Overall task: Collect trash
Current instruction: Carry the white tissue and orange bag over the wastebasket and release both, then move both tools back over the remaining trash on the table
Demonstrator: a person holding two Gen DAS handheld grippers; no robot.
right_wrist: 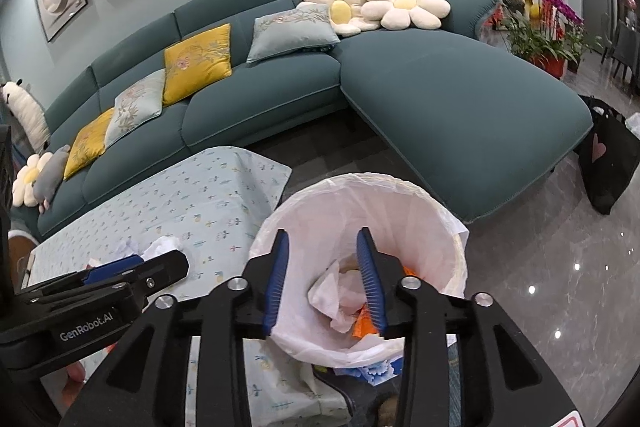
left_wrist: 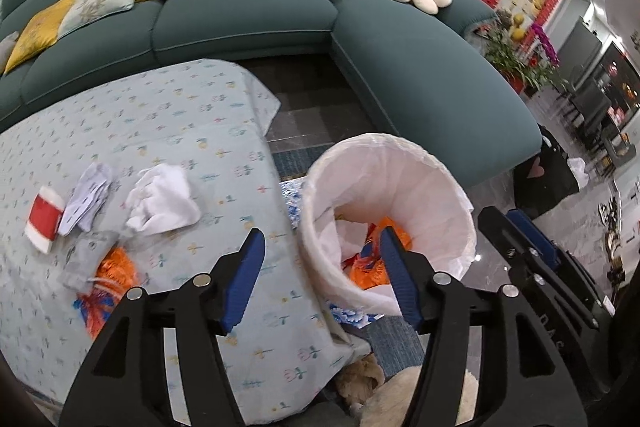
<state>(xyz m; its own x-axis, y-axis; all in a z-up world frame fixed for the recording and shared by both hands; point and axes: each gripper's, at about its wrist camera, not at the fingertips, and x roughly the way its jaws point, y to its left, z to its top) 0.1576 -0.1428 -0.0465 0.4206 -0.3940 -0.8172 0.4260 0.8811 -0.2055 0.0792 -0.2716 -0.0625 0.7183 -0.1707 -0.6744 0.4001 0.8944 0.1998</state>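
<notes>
A round bin with a white liner (left_wrist: 424, 179) (right_wrist: 400, 199) stands on the floor beside the table; orange wrappers (left_wrist: 366, 269) and crumpled white paper (right_wrist: 340, 297) lie inside. My left gripper (left_wrist: 322, 257) is open over the table edge and the bin's rim, nothing between its blue pads. My right gripper (right_wrist: 323, 251) is open above the bin's mouth, also holding nothing. On the table lie a crumpled white tissue (left_wrist: 164, 203), a patterned white paper (left_wrist: 86, 201), a red and white packet (left_wrist: 43, 219), a grey wrapper (left_wrist: 86, 257) and an orange wrapper (left_wrist: 112, 283).
The table carries a pale blue flowered cloth (left_wrist: 160, 115) (right_wrist: 192, 203). A teal sectional sofa (left_wrist: 400, 59) with cushions runs behind and to the right. A black bag (right_wrist: 610, 163) stands on the glossy floor at the right. Something furry (left_wrist: 372, 379) lies under the table's corner.
</notes>
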